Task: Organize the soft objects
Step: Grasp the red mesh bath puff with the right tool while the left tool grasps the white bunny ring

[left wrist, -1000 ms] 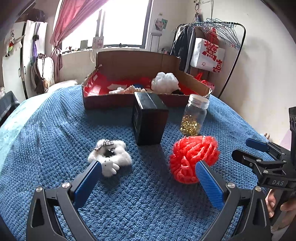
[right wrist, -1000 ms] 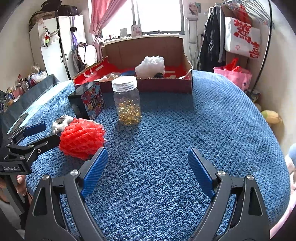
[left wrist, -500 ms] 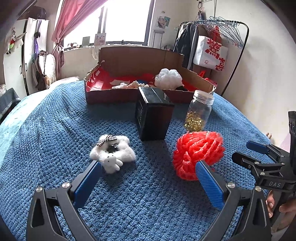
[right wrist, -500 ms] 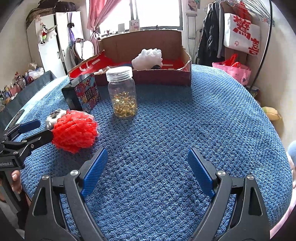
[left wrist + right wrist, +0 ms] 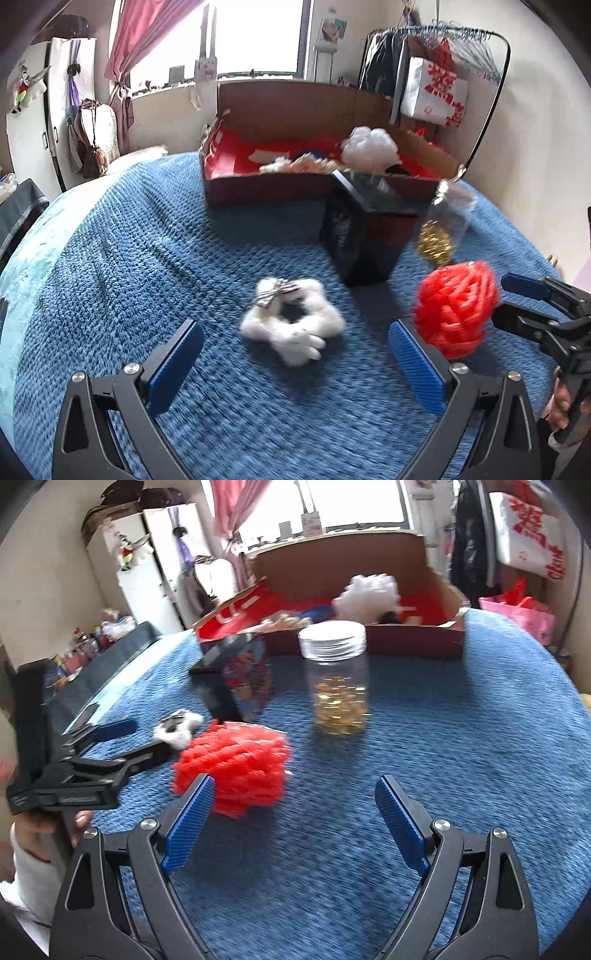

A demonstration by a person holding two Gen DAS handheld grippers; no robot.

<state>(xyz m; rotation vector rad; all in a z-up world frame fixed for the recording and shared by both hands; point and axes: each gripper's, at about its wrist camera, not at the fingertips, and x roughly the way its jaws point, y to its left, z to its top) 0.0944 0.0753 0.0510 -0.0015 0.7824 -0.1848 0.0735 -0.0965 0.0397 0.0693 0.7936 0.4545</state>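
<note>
- The white plush toy (image 5: 291, 325), a fluffy ring with a striped bow and small paws, lies loose on the blue knitted blanket (image 5: 110, 266) of the bed, near its front edge and left of the red mesh bath pouf (image 5: 456, 306).
- The pouf, a crinkled ball of netting, sits just right of the toy, in front of the dark box (image 5: 364, 240) and the jar of golden capsules (image 5: 338, 679); these two hard things stand mid-bed between the soft ones and the carton.
- The open cardboard carton (image 5: 277, 188) at the bed's far edge, red inside, already holds a white pouf (image 5: 369, 147) and some small pale pieces, blurred. So I judge the sorting partly done: two soft things are left out, neither yet gripped.
- The left gripper (image 5: 295, 369) hangs over the front edge with the plush toy ahead of it between its fingers (image 5: 173, 365); they have just narrowed a little yet stand wide, touching nothing.
- The right gripper (image 5: 295, 819) has fingers spread wide and empty; its left one overlaps the pouf's near side in its own view, contact unclear.
- A hand (image 5: 79, 821) grips the left handle at the left edge of the right view.
</note>
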